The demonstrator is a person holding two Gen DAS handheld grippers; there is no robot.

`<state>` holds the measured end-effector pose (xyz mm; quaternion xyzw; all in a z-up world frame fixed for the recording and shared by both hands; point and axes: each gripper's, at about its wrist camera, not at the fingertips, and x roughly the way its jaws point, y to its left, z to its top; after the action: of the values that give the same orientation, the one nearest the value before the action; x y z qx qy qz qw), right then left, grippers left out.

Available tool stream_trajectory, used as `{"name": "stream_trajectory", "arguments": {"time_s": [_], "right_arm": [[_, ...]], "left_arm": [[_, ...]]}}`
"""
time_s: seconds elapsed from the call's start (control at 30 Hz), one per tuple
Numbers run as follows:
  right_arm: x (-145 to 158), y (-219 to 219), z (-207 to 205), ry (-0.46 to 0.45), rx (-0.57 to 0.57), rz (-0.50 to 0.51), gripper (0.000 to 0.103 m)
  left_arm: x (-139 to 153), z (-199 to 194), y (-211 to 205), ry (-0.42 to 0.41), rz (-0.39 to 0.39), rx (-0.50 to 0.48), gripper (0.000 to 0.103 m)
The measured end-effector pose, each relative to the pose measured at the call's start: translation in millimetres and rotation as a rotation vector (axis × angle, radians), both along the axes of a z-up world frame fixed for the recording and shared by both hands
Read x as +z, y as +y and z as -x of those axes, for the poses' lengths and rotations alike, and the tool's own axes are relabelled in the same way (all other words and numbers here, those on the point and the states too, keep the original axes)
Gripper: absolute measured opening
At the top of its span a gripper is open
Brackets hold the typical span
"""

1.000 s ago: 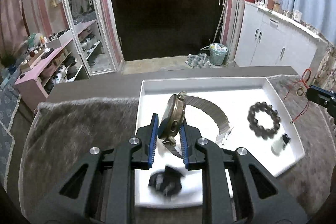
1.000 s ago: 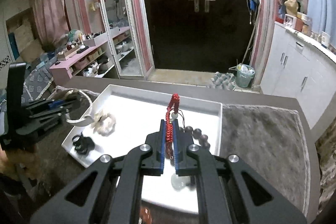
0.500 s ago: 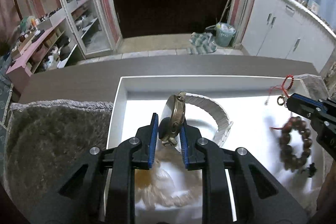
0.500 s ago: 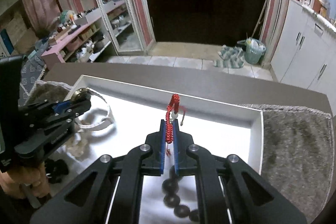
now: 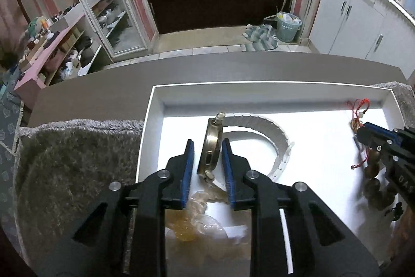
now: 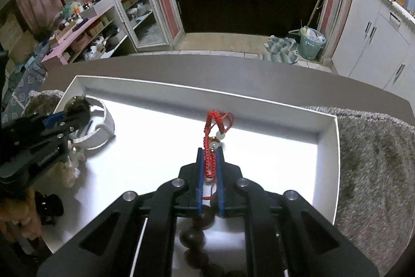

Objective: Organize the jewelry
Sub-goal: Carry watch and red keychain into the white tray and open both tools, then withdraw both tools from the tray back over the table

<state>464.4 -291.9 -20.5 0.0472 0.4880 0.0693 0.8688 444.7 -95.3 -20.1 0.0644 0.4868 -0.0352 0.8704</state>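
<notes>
A white tray point(image 5: 259, 88) lies on the grey table. My left gripper point(image 5: 207, 144) has its jaws parted around a brass watch point(image 5: 211, 147) with a white strap point(image 5: 269, 126); gaps show beside the case, which rests in the tray's back left. My right gripper point(image 6: 210, 155) is shut on a red cord bracelet point(image 6: 211, 144) with pale beads, held low over the tray's back right. The right gripper also shows in the left wrist view point(image 5: 373, 136). The left gripper shows in the right wrist view point(image 6: 64, 118).
A dark wooden bead bracelet point(image 6: 197, 232) lies under my right gripper. A pale amber scrunchie point(image 5: 197, 222) lies under my left gripper. A black hair clip point(image 6: 49, 207) sits at the tray's front left. Grey fur mats point(image 5: 75, 160) flank the tray.
My left gripper lowered the watch to the tray floor and its jaws parted. My right gripper moved further back over the tray, still holding the red bracelet.
</notes>
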Motion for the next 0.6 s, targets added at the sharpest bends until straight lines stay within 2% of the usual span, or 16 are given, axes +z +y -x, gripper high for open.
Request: {"name": "stream_trajectory", "arguments": {"time_s": [0.03,0.1,0.13,0.17,0.37,0.5,0.6], "right_arm": [[-1,0,0,0.009,0.003,0.005,0.011],[0,-2,1,0.005,-0.011,0.019,0.026],[1,-3,2,0.000,-0.021,0.016,0.040],[4,-5,2,-0.007,-0.030,0.003,0.046],[21,-16,12,-0.028,-0.041,-0.013,0.046],[45,-31,35,-0.082,-0.065,-0.025,0.048],[67,-40,68,-0.140,-0.069,-0.010,0.049]], "left_arm": [[0,-2,1,0.008,-0.001,0.007,0.028],[0,-5,2,0.019,-0.006,0.016,0.044],[0,-7,2,0.019,-0.011,0.016,0.046],[0,-8,2,0.020,-0.014,0.014,0.047],[7,-11,7,0.030,0.005,-0.003,0.053],[34,4,16,-0.022,0.057,-0.005,0.056],[60,27,26,-0.082,0.087,-0.011,0.056]]}}
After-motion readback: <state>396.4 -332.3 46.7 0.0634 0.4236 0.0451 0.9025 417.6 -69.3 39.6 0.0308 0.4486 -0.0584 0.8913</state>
